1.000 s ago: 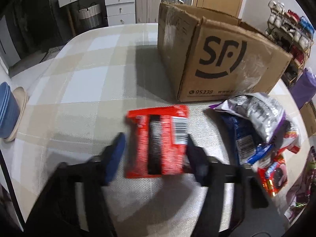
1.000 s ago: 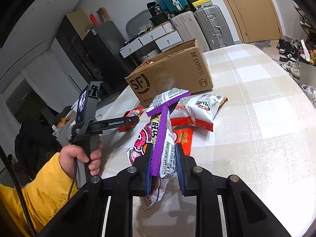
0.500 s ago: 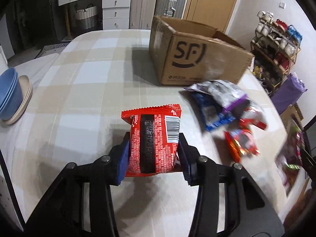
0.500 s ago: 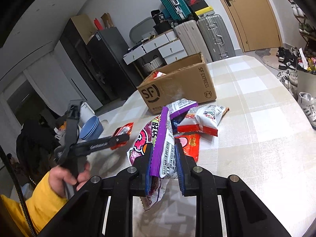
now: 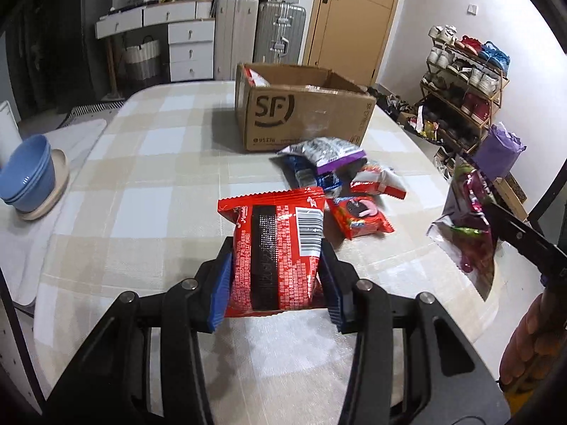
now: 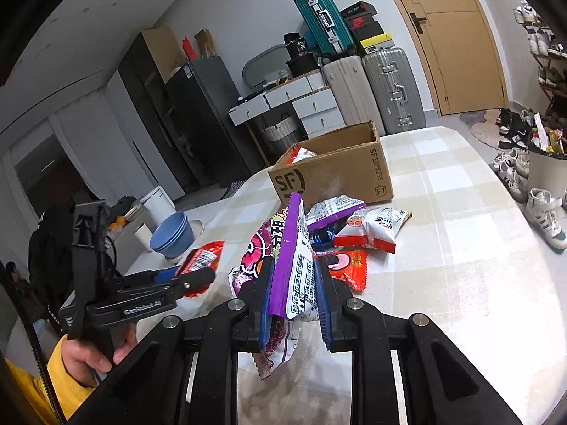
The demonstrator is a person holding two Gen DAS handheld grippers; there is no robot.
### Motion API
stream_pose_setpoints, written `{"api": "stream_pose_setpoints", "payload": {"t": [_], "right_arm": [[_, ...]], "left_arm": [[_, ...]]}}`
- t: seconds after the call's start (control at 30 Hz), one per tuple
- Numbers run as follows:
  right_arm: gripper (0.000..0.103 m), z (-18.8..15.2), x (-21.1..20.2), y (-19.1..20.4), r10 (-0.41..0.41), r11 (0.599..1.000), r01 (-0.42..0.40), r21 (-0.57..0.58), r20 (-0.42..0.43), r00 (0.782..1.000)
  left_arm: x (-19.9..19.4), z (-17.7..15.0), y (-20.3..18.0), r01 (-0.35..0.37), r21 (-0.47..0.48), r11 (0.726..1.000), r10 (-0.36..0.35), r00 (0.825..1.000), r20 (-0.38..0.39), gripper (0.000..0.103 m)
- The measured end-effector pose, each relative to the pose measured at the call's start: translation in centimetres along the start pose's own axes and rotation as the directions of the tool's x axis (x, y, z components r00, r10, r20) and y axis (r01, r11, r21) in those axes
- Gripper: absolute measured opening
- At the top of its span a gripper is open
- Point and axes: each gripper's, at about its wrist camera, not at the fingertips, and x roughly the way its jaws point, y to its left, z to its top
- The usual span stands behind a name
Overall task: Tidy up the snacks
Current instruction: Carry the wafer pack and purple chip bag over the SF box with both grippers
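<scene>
My left gripper (image 5: pixel 276 272) is shut on a red snack packet (image 5: pixel 278 248) and holds it above the checked table. It also shows in the right wrist view (image 6: pixel 184 279) with the red packet (image 6: pixel 202 258). My right gripper (image 6: pixel 294 294) is shut on a purple snack bag (image 6: pixel 294 269), held upright above the table; this bag shows at the right in the left wrist view (image 5: pixel 471 226). An open SF cardboard box (image 5: pixel 304 117) stands at the far side, also in the right wrist view (image 6: pixel 333 173). A pile of loose snack packets (image 5: pixel 340 180) lies in front of it.
Stacked blue bowls (image 5: pixel 26 173) sit on a plate at the table's left edge. A shoe rack (image 5: pixel 464 85) stands right of the table. Suitcases (image 5: pixel 262 32) and white drawers (image 5: pixel 187 46) line the back wall.
My left gripper has closed on the red packet, lifted it and pulled back from the box. My right gripper has risen a little with the purple bag.
</scene>
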Motion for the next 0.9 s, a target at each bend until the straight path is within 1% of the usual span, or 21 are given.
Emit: {"api": "stream_pose_setpoints", "payload": {"t": [0.17, 0.33, 0.57, 0.9], "right_arm": [[0.021, -0.2, -0.1, 0.2, 0.002, 1.000, -0.002, 0.006, -0.008, 1.000], [0.021, -0.2, 0.1, 0.3, 0.001, 1.000, -0.001, 0.005, -0.016, 1.000], [0.021, -0.3, 1.0, 0.0, 0.000, 1.000, 0.001, 0.023, -0.041, 0.999], [0.021, -0.1, 2.8, -0.6, 0.000, 1.000, 0.002, 0.028, -0.073, 0.997]], "left_arm": [[-1.6, -0.1, -0.5, -0.001, 0.015, 1.000, 0.001, 1.000, 0.025, 0.042], [-2.2, -0.4, -0.5, 0.003, 0.019, 1.000, -0.003, 1.000, 0.021, 0.042], [-2.1, -0.4, 0.0, -0.008, 0.017, 1.000, 0.007, 1.000, 0.029, 0.042], [-0.5, -0.3, 1.4, -0.018, -0.006, 1.000, 0.018, 1.000, 0.002, 0.042]]}}
